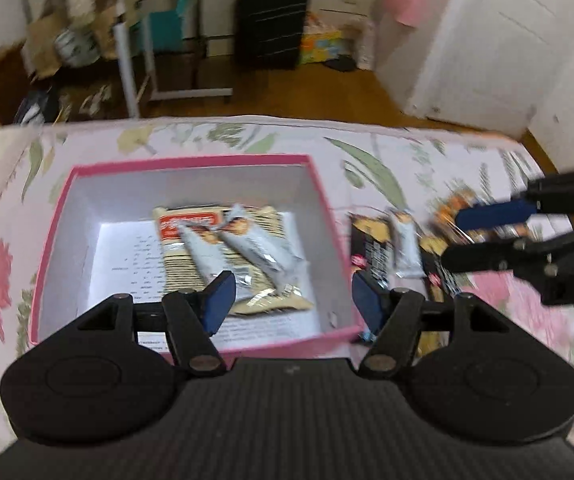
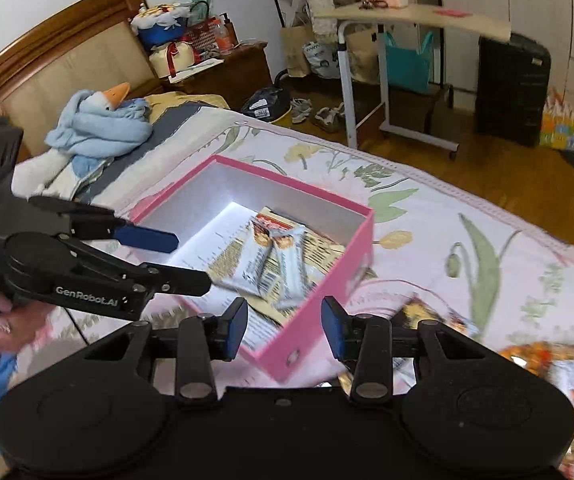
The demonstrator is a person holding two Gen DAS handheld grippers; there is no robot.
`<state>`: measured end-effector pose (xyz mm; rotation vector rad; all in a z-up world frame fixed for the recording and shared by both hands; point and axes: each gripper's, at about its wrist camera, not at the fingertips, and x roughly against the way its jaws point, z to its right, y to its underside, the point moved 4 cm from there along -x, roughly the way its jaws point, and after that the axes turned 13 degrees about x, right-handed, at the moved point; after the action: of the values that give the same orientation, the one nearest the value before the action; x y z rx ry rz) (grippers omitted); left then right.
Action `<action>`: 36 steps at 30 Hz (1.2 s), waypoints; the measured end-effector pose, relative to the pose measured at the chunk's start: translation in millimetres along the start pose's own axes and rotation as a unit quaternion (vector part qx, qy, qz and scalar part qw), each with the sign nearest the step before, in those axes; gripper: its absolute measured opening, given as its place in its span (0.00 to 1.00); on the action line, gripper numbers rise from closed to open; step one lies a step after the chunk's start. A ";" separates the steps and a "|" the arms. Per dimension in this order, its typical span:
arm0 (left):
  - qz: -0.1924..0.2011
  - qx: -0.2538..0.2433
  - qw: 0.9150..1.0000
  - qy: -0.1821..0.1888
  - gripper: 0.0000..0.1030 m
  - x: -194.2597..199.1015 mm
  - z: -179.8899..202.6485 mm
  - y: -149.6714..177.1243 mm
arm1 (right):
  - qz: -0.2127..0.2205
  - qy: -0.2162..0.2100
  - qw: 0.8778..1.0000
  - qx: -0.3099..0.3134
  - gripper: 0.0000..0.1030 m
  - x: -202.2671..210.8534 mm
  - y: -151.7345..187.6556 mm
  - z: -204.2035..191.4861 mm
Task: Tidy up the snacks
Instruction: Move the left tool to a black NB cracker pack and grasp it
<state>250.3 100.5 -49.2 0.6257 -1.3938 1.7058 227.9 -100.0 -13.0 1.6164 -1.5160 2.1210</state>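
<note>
Bedroom setup: floral-print bedspread (image 1: 367,148) is serving as the work surface, with the pink-rimmed square cardboard box with white inside walls (image 1: 191,160) sitting open on it as the landmark.

Left gripper (image 1: 293,298) is hovering over the box's near wall, jaws spread, nothing between the pads. Right gripper (image 2: 283,326) is hanging above the box's near corner, jaws also parted and empty. Neither is touching a snack.

Judgement: both are sitting between drops, so the next pick is what matters. Loose packs are lying just outside the box's right wall: a dark wrapper with pale print (image 1: 371,248), a slim silvery bar (image 1: 405,240) on top of it, and orange-patterned packs (image 2: 539,356) further out, blurred. I'd be taking the silvery bar first, since it's on top, pinching across its narrow width, then lifting clear of the rim before releasing low inside.

Inside the box, two silvery-grey foil bars (image 1: 247,248) are lying crossed over a flat beige packet with a red label (image 1: 191,224), all resting on a printed white sheet (image 1: 131,256). Left half of the box floor is looking free.
</note>
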 end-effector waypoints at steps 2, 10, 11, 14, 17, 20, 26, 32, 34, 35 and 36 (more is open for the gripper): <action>0.006 -0.017 1.000 -0.004 0.62 11.9 17.2 5.9 | 0.003 0.011 1.000 0.016 0.48 17.8 10.3 -0.3; 0.008 -0.054 0.998 -0.001 0.62 25.1 77.6 38.3 | 0.014 0.017 0.999 0.025 0.51 46.5 71.6 9.9; 0.000 -0.049 0.999 0.004 0.62 20.1 81.9 41.3 | 0.010 0.016 0.999 0.035 0.51 44.8 77.5 10.1; -0.025 -0.020 0.999 0.016 0.62 0.8 87.5 50.8 | 0.002 0.006 0.998 0.058 0.52 35.8 90.9 11.7; -0.074 0.014 0.997 0.035 0.60 -26.0 91.8 62.8 | -0.007 -0.012 0.997 0.074 0.53 14.1 99.5 13.3; -0.101 0.052 0.993 0.025 0.57 -50.3 89.6 73.1 | -0.028 -0.019 0.993 0.115 0.54 -14.5 106.3 9.2; -0.088 0.102 0.991 -0.008 0.57 -75.7 79.8 88.2 | -0.058 -0.038 0.985 0.160 0.64 -57.1 124.6 4.2; -0.060 0.163 0.985 0.012 0.57 -104.2 73.8 103.8 | -0.043 -0.020 0.979 0.200 0.69 -74.4 143.1 2.8; -0.063 0.191 0.980 0.001 0.55 -117.9 68.1 108.3 | -0.025 -0.017 0.978 0.208 0.69 -77.5 147.1 4.3; -0.067 0.208 0.976 0.003 0.55 -125.4 63.9 112.4 | -0.025 -0.016 0.978 0.208 0.69 -82.2 148.1 6.4; -0.075 0.219 0.973 0.002 0.54 -131.7 61.4 115.5 | -0.028 -0.014 0.978 0.207 0.69 -86.3 148.9 8.5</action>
<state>216.7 -0.8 -201.1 0.9437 -0.9400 1.9005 187.0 -141.5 -175.1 1.7841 -1.0662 2.5148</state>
